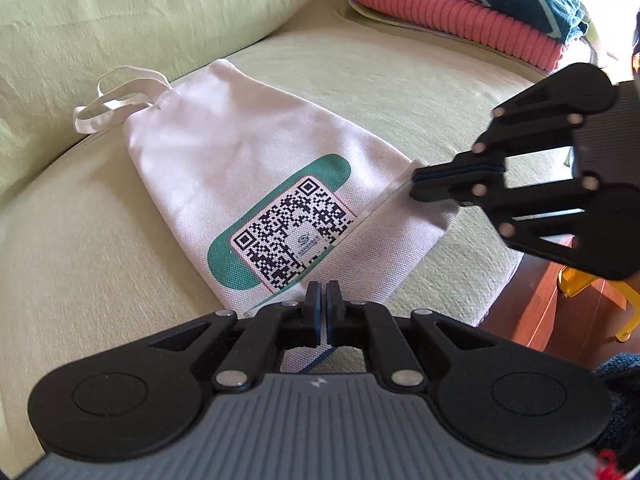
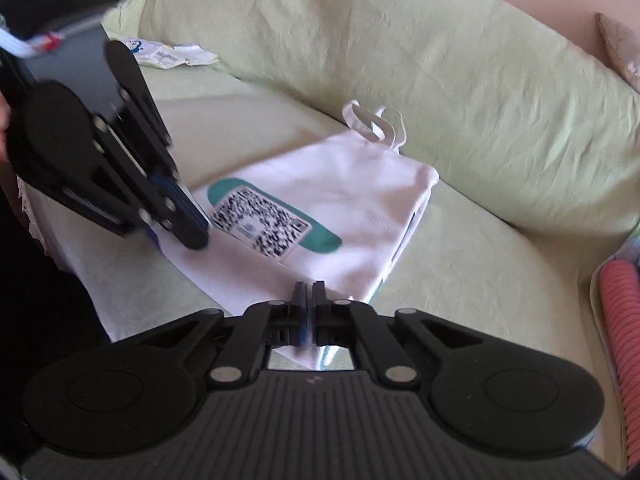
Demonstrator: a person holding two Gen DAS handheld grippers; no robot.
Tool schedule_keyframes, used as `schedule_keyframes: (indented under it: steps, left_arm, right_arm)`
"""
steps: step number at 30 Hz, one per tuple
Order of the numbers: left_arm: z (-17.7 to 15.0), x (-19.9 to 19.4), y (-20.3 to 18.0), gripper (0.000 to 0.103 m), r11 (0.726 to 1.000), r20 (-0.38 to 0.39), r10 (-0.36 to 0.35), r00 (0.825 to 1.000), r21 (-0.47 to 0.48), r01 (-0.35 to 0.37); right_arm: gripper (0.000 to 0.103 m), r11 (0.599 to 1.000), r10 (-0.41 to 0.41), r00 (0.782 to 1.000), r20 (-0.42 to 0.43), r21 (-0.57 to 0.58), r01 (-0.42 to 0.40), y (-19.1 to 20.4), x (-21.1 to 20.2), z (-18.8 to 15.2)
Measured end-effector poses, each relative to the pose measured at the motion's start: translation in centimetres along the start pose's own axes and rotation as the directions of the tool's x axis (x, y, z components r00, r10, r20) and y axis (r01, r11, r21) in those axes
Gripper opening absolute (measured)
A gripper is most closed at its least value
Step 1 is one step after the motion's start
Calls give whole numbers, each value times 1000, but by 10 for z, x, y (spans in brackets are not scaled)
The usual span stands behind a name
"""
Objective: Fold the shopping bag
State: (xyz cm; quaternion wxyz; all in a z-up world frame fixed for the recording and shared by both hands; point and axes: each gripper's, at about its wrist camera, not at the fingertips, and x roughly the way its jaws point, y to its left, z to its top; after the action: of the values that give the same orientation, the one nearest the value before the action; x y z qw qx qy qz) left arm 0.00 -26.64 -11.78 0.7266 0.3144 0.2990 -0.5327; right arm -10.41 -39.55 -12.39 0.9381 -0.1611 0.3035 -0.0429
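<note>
The left gripper (image 1: 324, 292) has its jaws pressed together on the near hem of the shopping bag (image 1: 240, 160), the cloth pinched between the pads at 6 o'clock in its own view. The right gripper (image 2: 309, 294) is likewise clamped on the bag's near edge; seen from the left wrist it comes in at 3 o'clock, nipping the corner where a flap is turned up. Between the two, the bottom edge of the bag looks lifted slightly off the sofa seat (image 1: 100, 240). The bag lies flat on this pale green cushion, QR print (image 1: 292, 232) facing up, its white handles (image 1: 116, 100) trailing toward 10 o'clock against the backrest (image 1: 160, 8). Folded towels (image 1: 460, 12) sit at 1 o'clock, well apart. The bag looks like light woven canvas: soft and limp, likely to sag between grips, yet holding a crease. Corners and hems seem the best holds, as the doubled fabric there should slip less
</note>
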Motion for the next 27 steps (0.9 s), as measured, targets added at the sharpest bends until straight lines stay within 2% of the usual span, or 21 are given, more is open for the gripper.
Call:
schedule_keyframes:
  steps: [3,4,5,6,8,9,10,11,12,14,15,17,18,20,23,24,25,27]
  left_arm:
    - [-6,-1,-7,6,996,31,36,999,80,-39]
    - [-9,-3,-13,6,987,47,73,996,143,-79]
    - [-13,-5,-24,6,961,73,124,990,241,-138]
    - [-19,-8,-34,6,924,98,150,984,340,-174]
    - [-31,-14,-55,8,819,154,190,970,519,-243]
    - [-35,-16,-61,19,789,160,184,970,564,-243]
    - [-42,-19,-67,23,744,166,162,973,627,-231]
    - [-45,-20,-69,34,719,167,152,974,658,-225]
    - [-47,-19,-70,39,702,171,155,973,674,-231]
    - [-54,-11,-69,41,615,188,200,962,740,-272]
    - [-56,-7,-68,43,581,185,202,962,768,-269]
    - [-60,-1,-65,41,536,183,181,966,805,-253]
    - [-61,1,-63,35,537,181,169,969,808,-244]
    - [-54,0,-51,33,612,134,110,985,772,-173]
    - [-39,-2,-26,33,715,58,-9,998,698,-34]
    - [-36,-2,-21,35,731,42,-36,998,682,-2]
    - [-30,-1,-12,35,752,18,-74,997,658,44]
    - [-24,1,-5,36,757,-13,-113,993,646,95]
  right_arm:
    - [0,999,29,999,20,14,-29,-5,3,-10]
    - [0,999,41,999,21,35,-41,-8,4,-12]
    - [0,996,62,998,18,68,-63,-13,6,-12]
    - [0,994,77,997,16,83,-78,-16,7,-12]
    - [0,992,97,995,6,78,-97,-19,11,-10]
    - [0,990,108,994,3,89,-108,-20,12,-9]
    - [0,988,121,993,2,101,-121,-23,12,-9]
    - [0,985,134,991,2,111,-134,-25,13,-9]
    - [0,984,142,990,1,113,-141,-27,14,-10]
    - [0,982,155,988,-2,110,-153,-28,15,-10]
    - [0,982,157,988,-4,107,-156,-28,14,-9]
    - [0,983,159,987,-7,99,-157,-27,12,-9]
    - [0,983,159,987,-7,95,-158,-27,13,-9]
    - [0,983,160,987,-9,87,-159,-26,14,-8]
    - [0,984,172,985,-10,42,-171,-24,11,-5]
    - [1,983,183,983,-6,9,-183,-23,9,-5]
    - [8,979,202,979,4,-39,-202,-22,6,-5]
    - [17,960,248,969,20,-136,-243,-23,-1,-8]
